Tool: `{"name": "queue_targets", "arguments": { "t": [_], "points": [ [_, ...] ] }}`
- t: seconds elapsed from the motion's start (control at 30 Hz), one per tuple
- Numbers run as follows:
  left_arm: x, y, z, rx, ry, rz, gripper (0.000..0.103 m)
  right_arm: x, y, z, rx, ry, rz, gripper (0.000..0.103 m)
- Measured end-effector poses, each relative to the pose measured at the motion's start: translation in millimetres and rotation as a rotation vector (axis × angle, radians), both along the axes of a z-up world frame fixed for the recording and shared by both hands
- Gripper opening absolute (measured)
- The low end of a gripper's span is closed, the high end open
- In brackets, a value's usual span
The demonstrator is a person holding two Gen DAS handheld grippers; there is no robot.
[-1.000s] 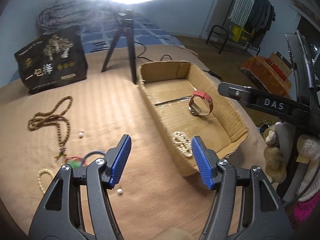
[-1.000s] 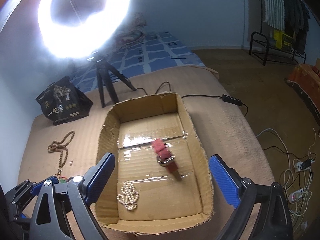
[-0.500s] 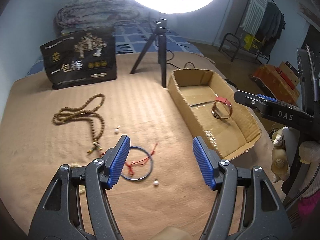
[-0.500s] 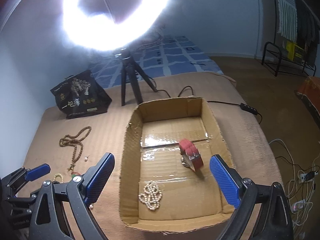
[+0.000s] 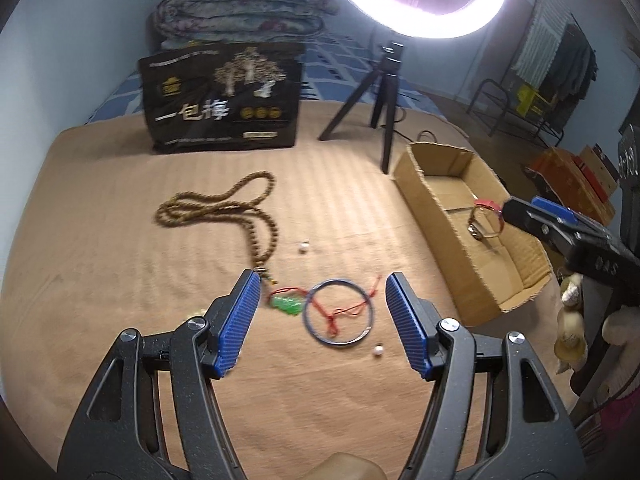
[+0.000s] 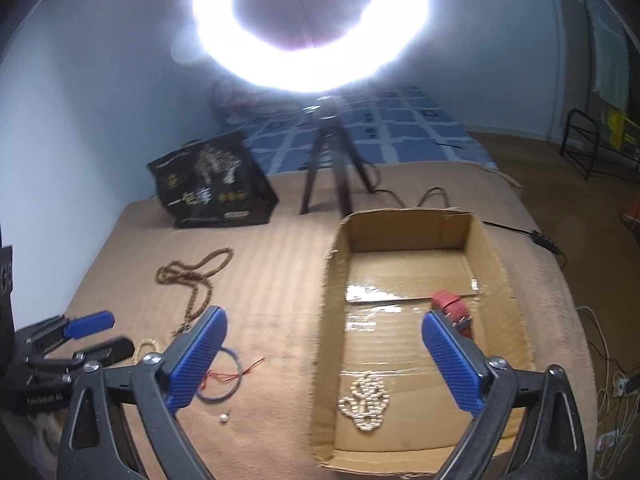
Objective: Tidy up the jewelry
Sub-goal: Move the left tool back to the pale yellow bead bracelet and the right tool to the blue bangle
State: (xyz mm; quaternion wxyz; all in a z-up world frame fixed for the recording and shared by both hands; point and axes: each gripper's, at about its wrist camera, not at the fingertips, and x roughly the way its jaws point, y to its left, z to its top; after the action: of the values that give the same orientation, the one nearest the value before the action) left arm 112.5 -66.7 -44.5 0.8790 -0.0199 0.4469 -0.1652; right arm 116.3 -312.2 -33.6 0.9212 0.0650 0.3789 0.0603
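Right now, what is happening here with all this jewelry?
A person is sorting jewelry into a cardboard box. A pearl strand and a red watch already lie inside. The open left gripper points at a blue bangle on the blanket; the open right gripper holds nothing.

Our left tool [image 5: 322, 320] hangs wide apart over the tan bed cover [image 5: 120, 280], gripping nothing. Between its blue fingers [image 5: 240, 320] we see a blue bangle [image 5: 339, 313] tangled with red cord [image 5: 340, 312], touching a green pendant [image 5: 286, 305] at nine o'clock. The cardboard box [image 5: 440, 204] sits at two o'clock, holding a red bracelet [image 5: 486, 220].
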Motion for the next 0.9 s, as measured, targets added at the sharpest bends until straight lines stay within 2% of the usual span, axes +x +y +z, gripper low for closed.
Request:
{"name": "queue_targets", "arguments": {
  "t": [0.23, 0.47, 0.7, 0.9],
  "points": [
    [5.8, 39.9, -9.8, -0.006, 0.026, 0.075, 0.067, 5.9, 32.4, -9.7, 0.023, 0.033, 0.088, 0.103],
    [13.9, 79.3, -37.4, 0.008, 0.1, 0.153, 0.067, 14.4, 61.8, -28.7, 0.021, 0.095, 0.168, 0.103],
    [20.5, 98.3, -64.4, 0.007, 0.168, 0.185, 0.067, 22.9, 86.6, -51.6, 0.026, 0.158, 0.243, 0.103],
    [26.6, 98.9, -81.6, 0.015, 0.207, 0.187, 0.067, 25.3, 107.0, -69.2, -0.016, 0.193, 0.318, 0.103]
  ]
}}
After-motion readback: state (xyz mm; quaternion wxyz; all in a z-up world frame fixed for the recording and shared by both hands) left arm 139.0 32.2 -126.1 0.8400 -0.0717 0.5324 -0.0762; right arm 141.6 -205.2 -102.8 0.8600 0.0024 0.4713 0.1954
